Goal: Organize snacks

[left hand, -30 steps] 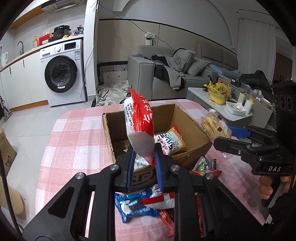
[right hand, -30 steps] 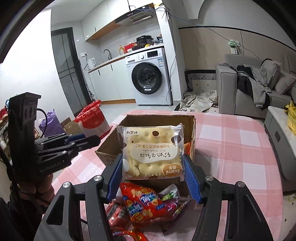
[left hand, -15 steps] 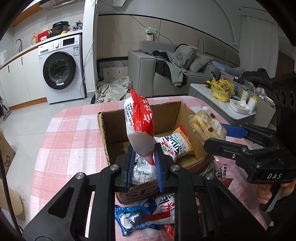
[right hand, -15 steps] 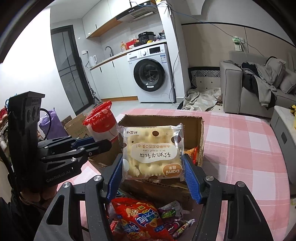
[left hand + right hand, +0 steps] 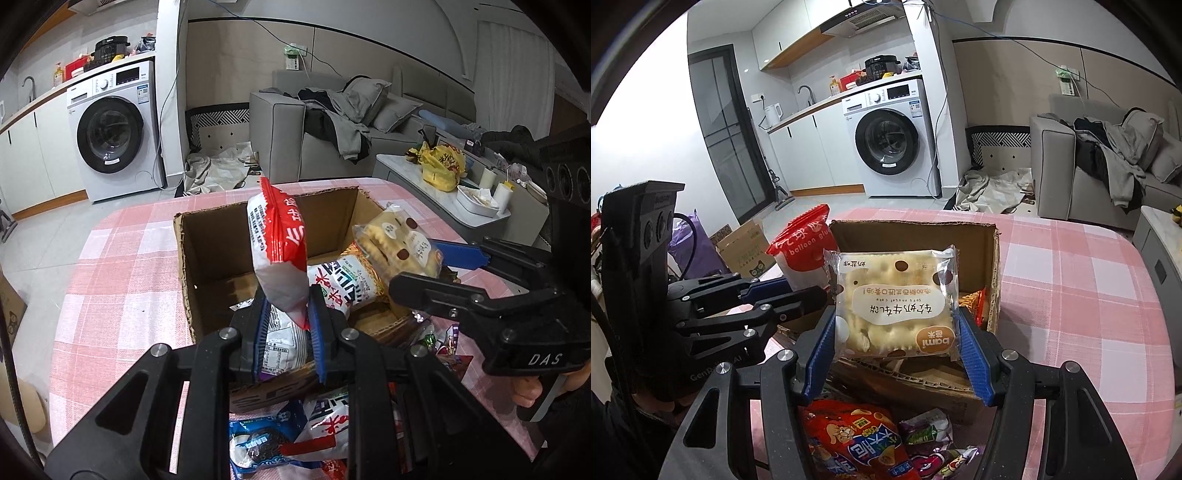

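Note:
An open cardboard box (image 5: 207, 236) stands on the table, with a white-and-gold snack packet (image 5: 343, 284) lying inside. My left gripper (image 5: 286, 306) is shut on the bottom of a red-and-white snack bag (image 5: 277, 251), held upright over the box's near wall. My right gripper (image 5: 895, 321) is shut on a pale cracker pack (image 5: 894, 295) just above the box's (image 5: 993, 266) near right corner. The left wrist view shows that cracker pack (image 5: 395, 240) over the box's right side. The right wrist view shows the left gripper (image 5: 798, 291) and the red bag (image 5: 805, 243).
Loose snacks lie before the box: a blue cookie pack (image 5: 258, 443) and a red chip bag (image 5: 857, 443) among several. The table has a pink checked cloth (image 5: 122, 280). Behind are a washing machine (image 5: 110, 136), a grey sofa (image 5: 332, 122) and a low side table (image 5: 443, 199).
Both grippers have moved forward and a little down towards the box, each still holding its pack. The cracker pack now hangs over the box's right side.

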A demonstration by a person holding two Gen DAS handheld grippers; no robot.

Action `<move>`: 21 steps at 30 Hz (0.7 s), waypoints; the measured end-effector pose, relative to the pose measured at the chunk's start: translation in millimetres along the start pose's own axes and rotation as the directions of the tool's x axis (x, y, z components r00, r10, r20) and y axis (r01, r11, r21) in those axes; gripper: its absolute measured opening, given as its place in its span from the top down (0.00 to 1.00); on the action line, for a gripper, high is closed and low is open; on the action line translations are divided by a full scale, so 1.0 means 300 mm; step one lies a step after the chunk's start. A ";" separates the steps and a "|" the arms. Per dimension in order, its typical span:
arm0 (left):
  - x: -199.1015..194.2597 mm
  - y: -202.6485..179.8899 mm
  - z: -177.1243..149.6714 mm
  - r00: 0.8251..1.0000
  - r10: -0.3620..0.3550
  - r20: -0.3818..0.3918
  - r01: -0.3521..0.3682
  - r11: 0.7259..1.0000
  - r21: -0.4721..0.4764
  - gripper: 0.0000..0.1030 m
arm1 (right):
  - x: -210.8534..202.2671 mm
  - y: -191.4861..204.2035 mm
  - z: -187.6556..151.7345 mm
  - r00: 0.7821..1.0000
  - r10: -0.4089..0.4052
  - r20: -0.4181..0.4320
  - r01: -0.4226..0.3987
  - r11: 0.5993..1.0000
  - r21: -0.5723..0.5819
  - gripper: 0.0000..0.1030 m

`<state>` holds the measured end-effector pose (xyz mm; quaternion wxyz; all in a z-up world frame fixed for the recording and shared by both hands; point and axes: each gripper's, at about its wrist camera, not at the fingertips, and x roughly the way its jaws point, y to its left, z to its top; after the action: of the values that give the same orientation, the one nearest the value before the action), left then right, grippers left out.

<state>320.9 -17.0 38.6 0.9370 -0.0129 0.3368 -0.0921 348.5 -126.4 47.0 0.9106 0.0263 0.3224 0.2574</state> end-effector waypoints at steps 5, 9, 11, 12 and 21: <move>0.021 -0.005 0.000 1.000 0.008 -0.010 -0.008 1.000 0.001 0.83 | 0.007 0.000 0.000 1.000 -0.004 -0.002 0.004 1.000 -0.003 0.38; 0.014 -0.020 -0.012 1.000 0.023 -0.009 -0.023 1.000 0.012 0.82 | -0.011 0.010 -0.001 1.000 0.002 0.023 -0.002 1.000 -0.013 0.30; 0.008 -0.027 -0.011 1.000 0.027 -0.004 -0.027 1.000 0.011 0.82 | -0.032 0.019 -0.001 0.999 -0.001 0.039 0.002 1.000 -0.025 0.30; 0.001 -0.029 -0.009 1.000 0.026 0.002 -0.026 1.000 0.007 0.81 | -0.044 0.023 -0.002 0.999 -0.002 0.047 0.004 1.000 -0.031 0.29; -0.136 -0.024 -0.035 0.998 0.033 0.059 -0.032 0.999 -0.012 0.16 | -0.183 0.021 -0.031 0.994 -0.035 0.100 0.036 0.999 -0.009 0.00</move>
<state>282.2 -16.4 56.9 0.9478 -0.0153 0.3097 -0.0745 303.9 -148.7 72.4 0.9301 0.0284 0.2755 0.2413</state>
